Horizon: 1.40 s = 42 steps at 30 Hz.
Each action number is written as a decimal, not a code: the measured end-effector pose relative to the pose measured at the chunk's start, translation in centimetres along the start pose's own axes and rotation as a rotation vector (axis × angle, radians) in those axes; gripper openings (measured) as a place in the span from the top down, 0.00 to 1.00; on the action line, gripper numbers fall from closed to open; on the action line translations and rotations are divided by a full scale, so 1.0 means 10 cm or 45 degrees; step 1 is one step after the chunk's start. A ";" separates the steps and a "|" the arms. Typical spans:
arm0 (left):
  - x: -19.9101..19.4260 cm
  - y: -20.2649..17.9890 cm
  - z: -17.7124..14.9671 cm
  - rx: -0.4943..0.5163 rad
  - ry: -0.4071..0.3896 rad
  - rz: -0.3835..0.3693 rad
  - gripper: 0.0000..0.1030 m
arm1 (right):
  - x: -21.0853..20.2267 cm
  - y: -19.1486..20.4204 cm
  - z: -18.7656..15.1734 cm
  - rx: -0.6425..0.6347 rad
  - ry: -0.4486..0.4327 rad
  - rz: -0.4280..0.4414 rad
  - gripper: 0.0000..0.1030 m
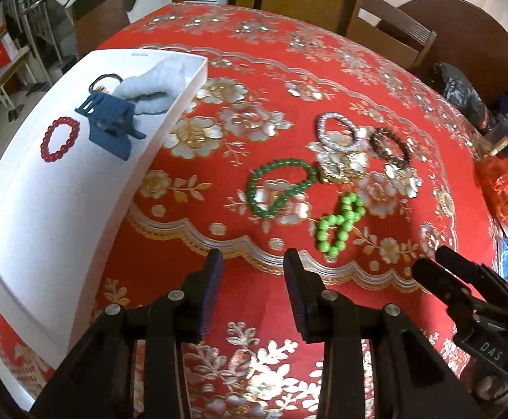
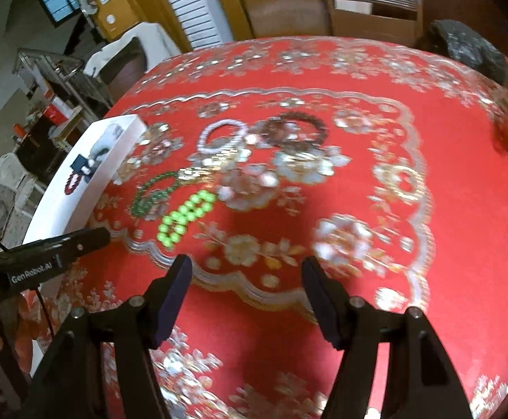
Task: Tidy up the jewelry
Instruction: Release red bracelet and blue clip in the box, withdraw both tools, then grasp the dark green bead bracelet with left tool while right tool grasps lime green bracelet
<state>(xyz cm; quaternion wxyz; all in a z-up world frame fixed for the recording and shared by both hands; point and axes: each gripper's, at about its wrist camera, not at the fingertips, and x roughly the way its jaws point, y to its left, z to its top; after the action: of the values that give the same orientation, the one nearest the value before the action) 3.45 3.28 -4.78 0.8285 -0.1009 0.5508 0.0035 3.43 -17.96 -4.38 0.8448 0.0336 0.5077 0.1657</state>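
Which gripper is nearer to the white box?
Left. The left gripper hovers just beside the white box; the right gripper is farther away, across the left gripper from it.

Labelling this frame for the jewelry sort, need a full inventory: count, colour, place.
white box: 1, left on table
red bead bracelet: 1, in box
hair claw clip: 1, blue, in box
scrunchie: 1, pale blue, box's far end
dark green bead bracelet: 1, on tablecloth
light green bead bracelet: 1, nearest
white bead bracelet: 1, far
brown bead bracelet: 1, far right
tablecloth: 1, red floral
left gripper: open, empty
right gripper: open, empty
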 end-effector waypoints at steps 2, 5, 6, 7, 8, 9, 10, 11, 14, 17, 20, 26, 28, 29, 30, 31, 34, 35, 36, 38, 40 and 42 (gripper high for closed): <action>0.01 0.05 0.03 -0.009 0.001 0.000 0.41 | 0.10 0.11 0.06 -0.016 0.008 0.028 0.34; 0.02 0.09 0.07 -0.007 -0.002 -0.001 0.41 | 0.30 0.25 0.18 -0.009 0.024 0.058 0.34; 0.02 0.10 0.09 -0.002 0.000 -0.002 0.41 | 0.37 0.29 0.23 -0.001 0.032 0.057 0.35; 0.03 0.11 0.11 0.002 0.003 -0.003 0.41 | 0.44 0.33 0.26 0.005 0.039 0.059 0.36; 0.04 0.12 0.13 0.004 0.007 -0.006 0.41 | 0.50 0.37 0.30 0.008 0.045 0.060 0.37; 0.05 0.13 0.15 0.005 0.010 -0.012 0.41 | 0.56 0.39 0.32 0.006 0.052 0.059 0.39; 0.06 0.13 0.16 0.007 0.012 -0.018 0.41 | 0.59 0.41 0.34 0.002 0.057 0.057 0.42; 0.08 0.13 0.19 0.010 0.013 -0.025 0.41 | 0.65 0.45 0.36 -0.010 0.064 0.047 0.44; 0.12 0.12 0.25 0.025 0.012 -0.056 0.41 | 0.78 0.54 0.37 -0.077 0.064 -0.018 0.59; 0.19 0.10 0.33 0.038 0.026 -0.101 0.40 | 0.78 0.54 0.37 -0.130 0.049 -0.034 0.78; 0.26 0.09 0.41 0.037 0.031 -0.127 0.40 | 0.71 0.45 0.33 -0.168 0.057 -0.059 0.84; 0.44 0.02 0.57 0.098 0.048 -0.095 0.40 | 0.56 0.08 0.24 -0.075 0.088 -0.041 0.91; 0.50 -0.02 0.59 0.127 0.070 -0.076 0.40 | 0.55 0.01 0.22 -0.047 0.082 -0.017 0.91; 0.54 -0.04 0.59 0.140 0.087 -0.067 0.40 | 0.55 0.00 0.22 -0.043 0.079 -0.005 0.91; 0.57 -0.06 0.59 0.152 0.102 -0.066 0.40 | 0.55 -0.01 0.21 -0.047 0.073 -0.001 0.91; 0.57 -0.08 0.58 0.166 0.085 -0.068 0.41 | 0.56 0.00 0.22 -0.050 0.069 0.000 0.91; 0.59 -0.11 0.57 0.176 0.069 -0.093 0.54 | 0.55 0.00 0.21 -0.059 0.056 0.001 0.91; 0.60 -0.11 0.57 0.173 0.066 -0.097 0.67 | 0.55 0.00 0.21 -0.057 0.058 0.000 0.91; 0.60 -0.12 0.57 0.180 0.064 -0.078 0.68 | 0.55 0.00 0.21 -0.056 0.059 -0.001 0.91; 0.60 -0.12 0.57 0.182 0.080 -0.112 0.68 | 0.54 0.00 0.21 -0.050 0.048 0.016 0.91; 0.56 -0.11 0.54 0.174 0.093 -0.150 0.68 | 0.51 0.02 0.21 -0.057 0.036 0.034 0.91; 0.46 -0.10 0.50 0.178 0.069 -0.161 0.69 | 0.48 0.05 0.23 -0.062 0.033 0.052 0.91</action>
<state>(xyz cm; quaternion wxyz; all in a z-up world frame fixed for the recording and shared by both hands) 9.92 2.64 -6.90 0.8169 -0.0774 0.5644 -0.0900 7.35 -15.76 -7.24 0.8353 0.0211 0.5134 0.1957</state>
